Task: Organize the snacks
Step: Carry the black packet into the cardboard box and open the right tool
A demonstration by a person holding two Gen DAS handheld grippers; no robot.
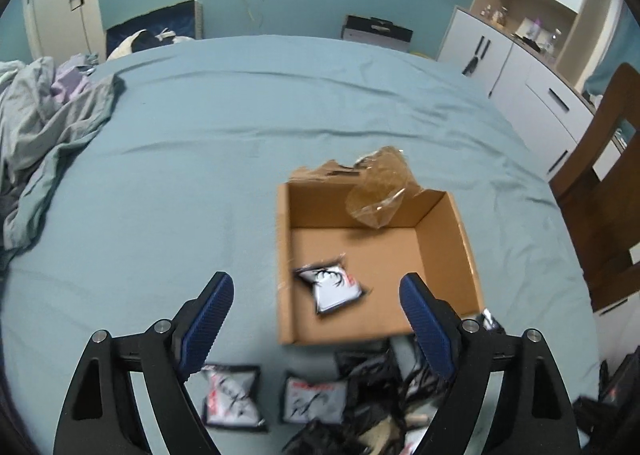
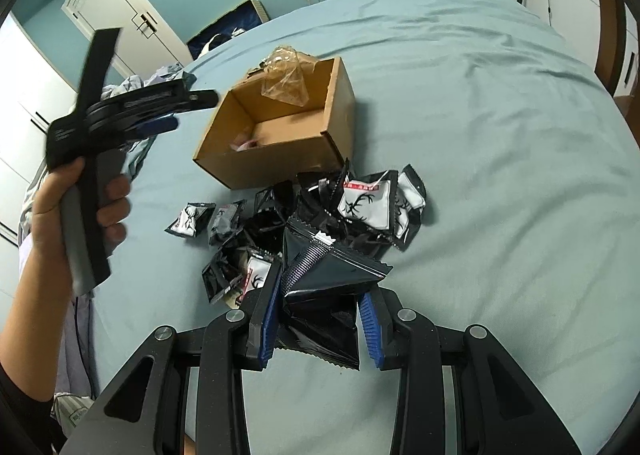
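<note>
Now left gripper [image 1: 316,291] spread wide over the box [image 1: 452,239], packet [image 1: 332,287] inside; right gripper [image 2: 320,319] clamps black pouch [image 2: 332,275], box at 11 o'clock

My left gripper [image 1: 316,287] hangs in the air with its blue-padded fingers [image 1: 208,319] spread wide and nothing between them. My left hand [image 2: 76,211] grips its handle, forearm bare. My right gripper [image 2: 320,319] sits low, its blue pads [image 2: 269,319] pressed against a black packet [image 2: 328,279].
</note>
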